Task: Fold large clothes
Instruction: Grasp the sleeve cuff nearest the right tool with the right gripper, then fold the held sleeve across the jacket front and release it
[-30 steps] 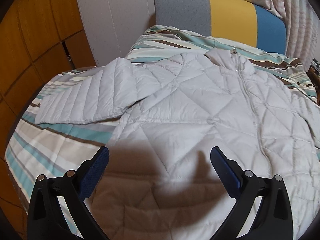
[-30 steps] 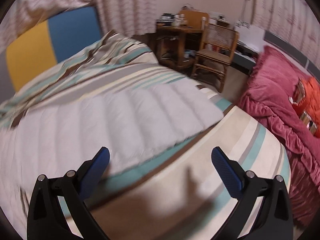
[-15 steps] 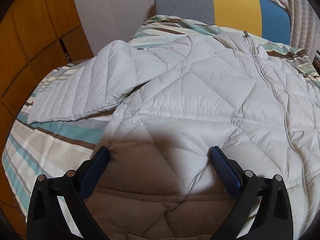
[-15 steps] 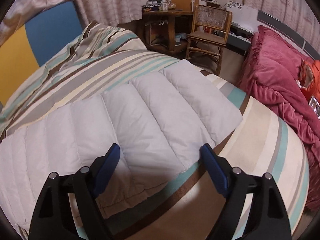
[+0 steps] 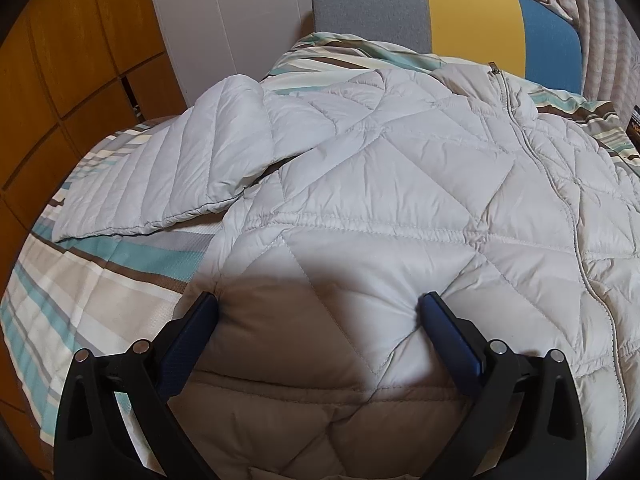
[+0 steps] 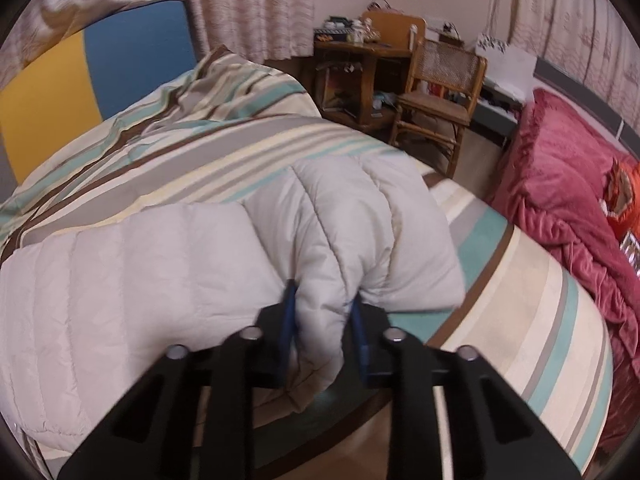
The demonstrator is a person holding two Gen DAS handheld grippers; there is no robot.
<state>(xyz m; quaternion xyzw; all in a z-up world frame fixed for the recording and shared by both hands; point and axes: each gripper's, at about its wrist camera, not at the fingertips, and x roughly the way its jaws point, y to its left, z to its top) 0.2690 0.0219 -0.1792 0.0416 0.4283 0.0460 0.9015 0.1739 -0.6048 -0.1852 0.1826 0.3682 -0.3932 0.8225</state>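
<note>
A pale grey quilted puffer jacket (image 5: 380, 184) lies front up on the striped bed, zipper (image 5: 532, 152) closed, its one sleeve (image 5: 160, 176) spread to the left. My left gripper (image 5: 318, 308) is open, its jaws pressing down on the jacket's lower body near the hem. In the right wrist view the jacket's other sleeve (image 6: 160, 264) lies across the bed. My right gripper (image 6: 322, 312) is shut on a pinched fold of that sleeve near its cuff end (image 6: 372, 220).
The striped bedcover (image 5: 92, 280) ends at a rounded edge on both sides. A grey, yellow and blue headboard (image 5: 440, 8) stands behind. Wooden cabinets (image 5: 60, 60) are at left. A wooden chair (image 6: 440, 96), cluttered desk (image 6: 360, 56) and red blanket (image 6: 568, 184) are at right.
My right gripper moved in onto the sleeve and closed on a fold near the cuff. My left gripper moved lower and closer onto the jacket's body, still open.
</note>
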